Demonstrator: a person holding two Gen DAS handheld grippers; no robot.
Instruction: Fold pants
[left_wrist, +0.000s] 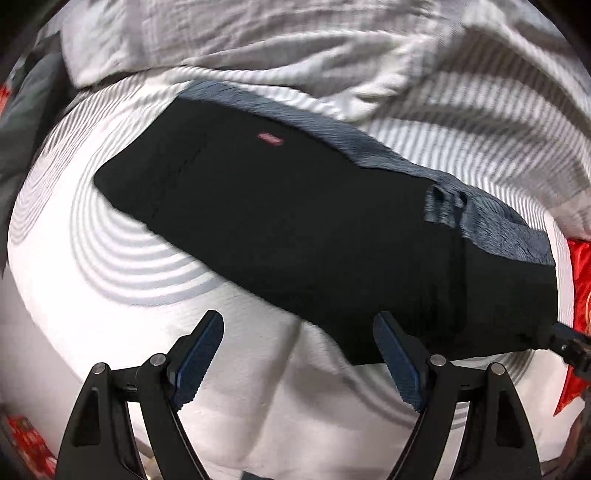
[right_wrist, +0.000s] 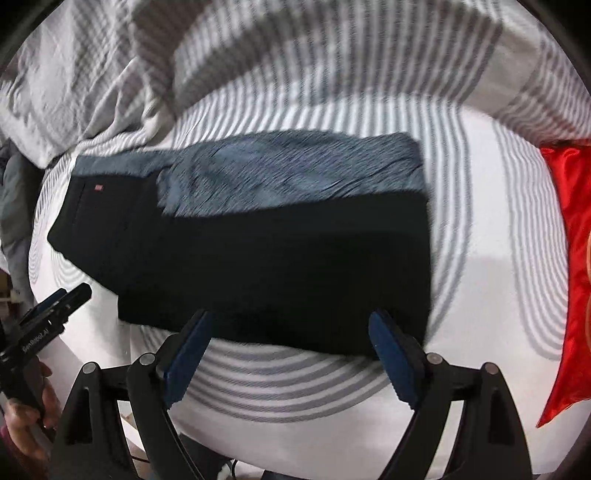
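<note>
With your left gripper (left_wrist: 297, 354) and right gripper (right_wrist: 290, 349) both spread empty over the black pants (right_wrist: 258, 266), folded on the striped bedsheet (right_wrist: 295, 384), a one-layer pinch could drag the fold apart.

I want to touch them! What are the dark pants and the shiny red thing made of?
The dark folded pants look like matte black cloth outside with a blue-grey fuzzy lining, probably fleece, judging by its brushed nap. The glossy red cloth looks like satin: it shines brightly along its folds.
</note>
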